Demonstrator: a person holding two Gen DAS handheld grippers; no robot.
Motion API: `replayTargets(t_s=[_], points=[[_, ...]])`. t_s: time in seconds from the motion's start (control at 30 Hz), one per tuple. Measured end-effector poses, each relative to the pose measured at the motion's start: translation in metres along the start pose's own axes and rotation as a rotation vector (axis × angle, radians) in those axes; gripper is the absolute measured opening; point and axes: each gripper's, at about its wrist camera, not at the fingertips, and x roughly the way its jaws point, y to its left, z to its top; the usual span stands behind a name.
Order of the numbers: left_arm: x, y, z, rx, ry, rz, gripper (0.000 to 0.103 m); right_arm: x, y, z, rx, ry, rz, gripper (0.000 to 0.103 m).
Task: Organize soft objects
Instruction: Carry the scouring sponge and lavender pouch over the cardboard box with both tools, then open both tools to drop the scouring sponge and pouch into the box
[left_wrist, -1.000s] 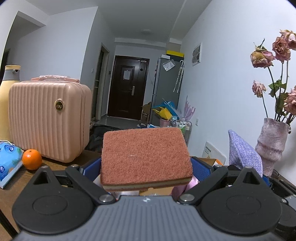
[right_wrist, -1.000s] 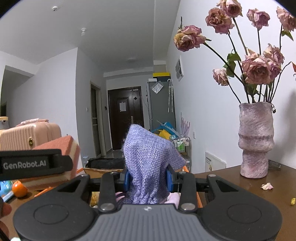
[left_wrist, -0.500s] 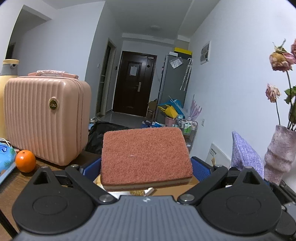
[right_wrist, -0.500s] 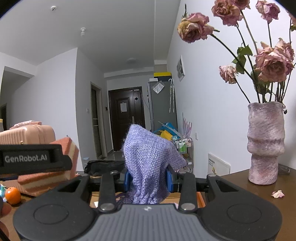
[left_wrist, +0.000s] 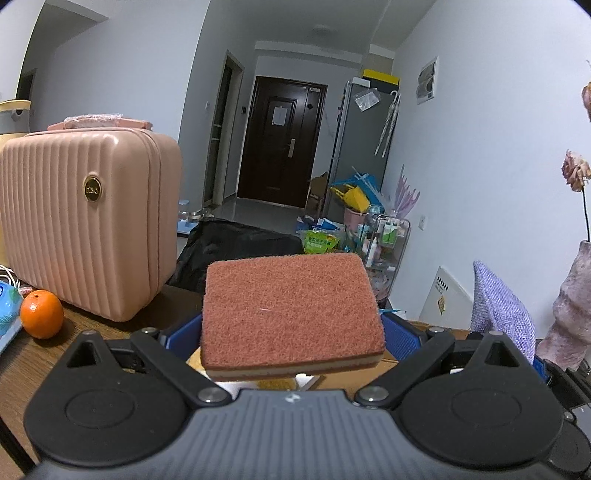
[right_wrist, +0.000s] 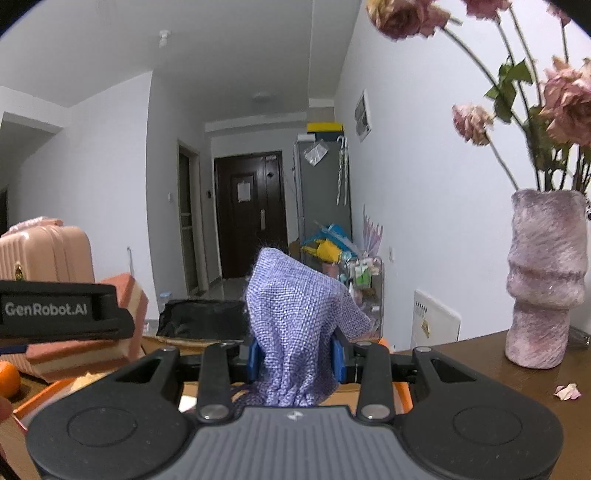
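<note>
A sponge with a rust-red scouring top and a tan layer beneath is held level above the table, my left gripper shut on it, blue pads against both sides. My right gripper is shut on a lilac woven cloth whose free end stands up above the pads. The cloth also shows at the right of the left wrist view. In the right wrist view the sponge and the left gripper's body appear at the left, close beside my right gripper.
A pink ribbed suitcase stands on the wooden table at the left, an orange in front of it. A rough pink vase with dried roses stands at the right. An orange-rimmed tray lies under the grippers.
Both grippers have moved forward side by side with their loads. The vase has slid toward the right edge in both views and the suitcase looks nearer. Both grips are unchanged.
</note>
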Motion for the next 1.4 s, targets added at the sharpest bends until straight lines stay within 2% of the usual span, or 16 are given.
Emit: replayTargets(t_s=[0.1,0.27,0.37,0.43,0.6,1.0,1.4], points=[[0.006,0.0,-0.001,0.001,0.011,0.004,0.101,0.008,0.001,-0.002,-0.017,0.031,0.0,0.036],[0.014,0.001,-0.004,0.008,0.028,0.015,0.102,0.013,-0.002,-0.006,-0.013,0.07,0.003,0.048],[0.015,0.003,-0.006,-0.002,0.034,0.02,0.103,0.011,-0.005,-0.007,0.006,0.076,0.01,0.068],[0.015,0.005,-0.006,-0.016,0.034,0.018,0.103,0.01,-0.008,-0.008,0.028,0.074,0.017,0.085],[0.016,0.011,-0.007,-0.041,0.031,0.033,0.103,0.006,-0.009,-0.012,0.033,0.054,0.002,0.103],[0.002,0.012,-0.009,-0.027,0.008,0.037,0.103,-0.02,-0.004,-0.025,0.016,0.013,-0.027,0.103],[-0.034,0.022,-0.017,-0.005,-0.023,0.027,0.103,-0.06,-0.004,-0.033,0.017,-0.006,-0.039,0.103]])
